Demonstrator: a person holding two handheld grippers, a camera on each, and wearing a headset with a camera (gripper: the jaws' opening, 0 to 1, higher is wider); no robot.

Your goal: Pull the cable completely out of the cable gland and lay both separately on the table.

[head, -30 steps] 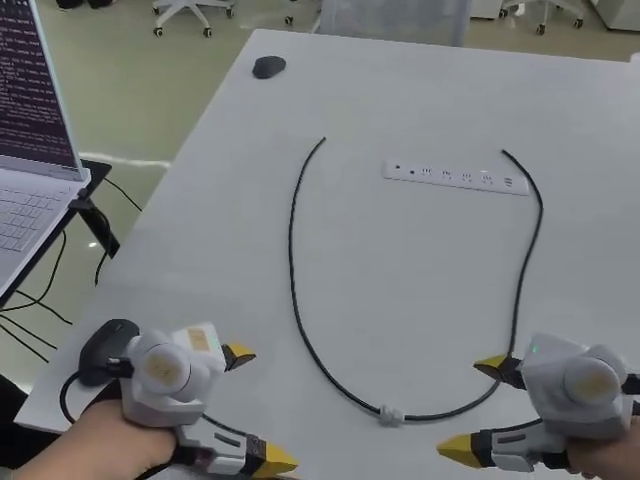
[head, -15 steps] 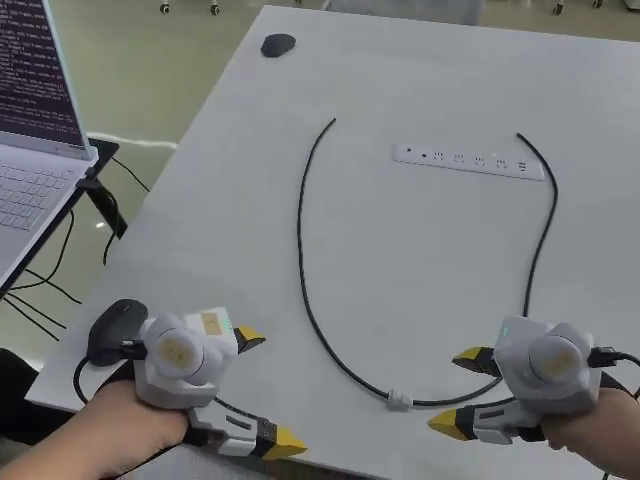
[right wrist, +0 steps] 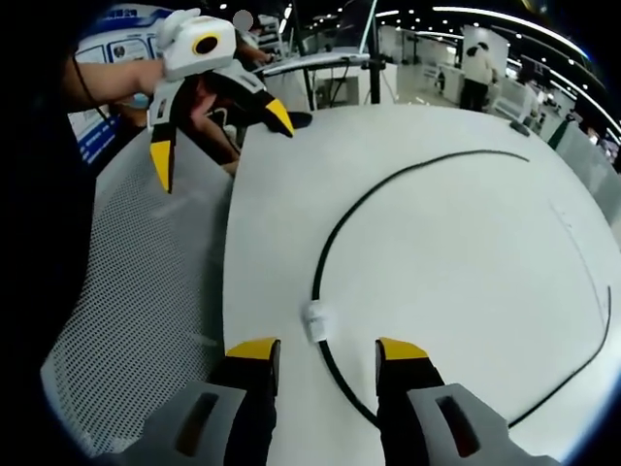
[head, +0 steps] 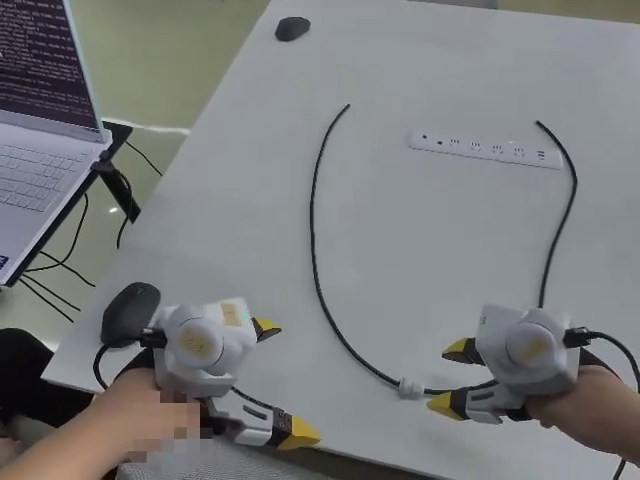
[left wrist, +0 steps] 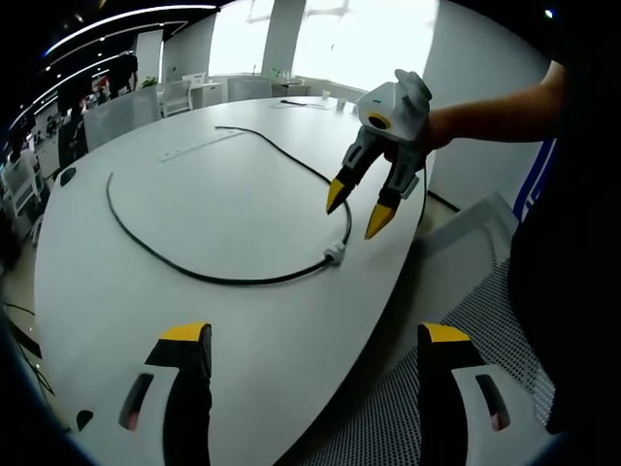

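Both grippers are held low at the near edge of the white table (head: 420,250): left gripper (head: 288,381) off the corner, jaws spread wide and empty; right gripper (head: 447,376) parted, empty. The black cable (head: 313,230) lies in a U, a stretch hidden behind the right gripper. The white cable gland (head: 409,388), threaded on the cable, sits just ahead of the right jaws, untouched.

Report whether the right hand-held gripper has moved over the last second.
Yes. The right hand-held gripper has moved leftward, closer to the white cable gland on the black cable, jaws open.
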